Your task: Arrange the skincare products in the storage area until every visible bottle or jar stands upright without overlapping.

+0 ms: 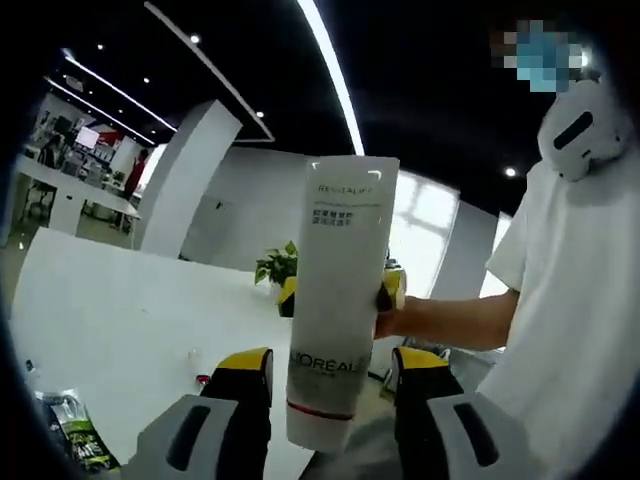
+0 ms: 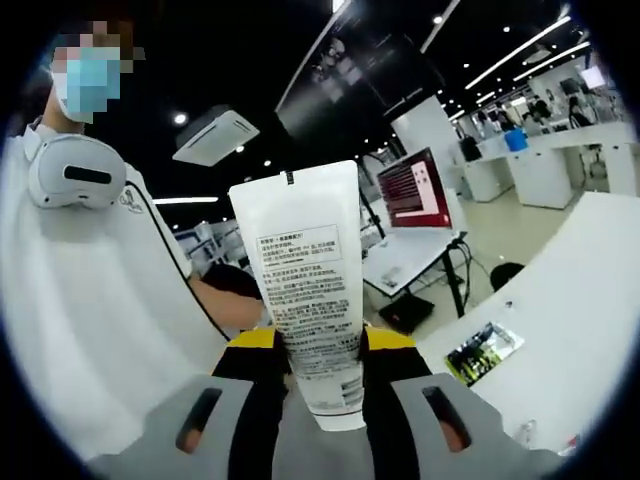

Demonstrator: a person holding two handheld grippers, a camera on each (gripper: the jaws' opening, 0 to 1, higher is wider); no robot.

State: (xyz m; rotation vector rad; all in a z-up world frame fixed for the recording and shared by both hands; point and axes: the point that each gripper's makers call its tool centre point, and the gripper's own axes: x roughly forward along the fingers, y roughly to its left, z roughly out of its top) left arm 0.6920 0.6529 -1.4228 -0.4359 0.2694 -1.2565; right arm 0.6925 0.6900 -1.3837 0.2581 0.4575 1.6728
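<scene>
Between the yellow-tipped jaws of the right claw [image 2: 320,345] a tall white plastic squeeze tube with grey lettering [image 2: 305,290] is clamped near its capped end, crimped end pointing away, held in the air well above the white counter [image 2: 590,300]. Seen from the left claw [image 1: 330,365], the same tube [image 1: 335,300] rises between its parted jaws, which flank it without clearly touching. Judging by this, the tube is not yet stood upright in any storage area, so most of the arranging looks left to do.
</scene>
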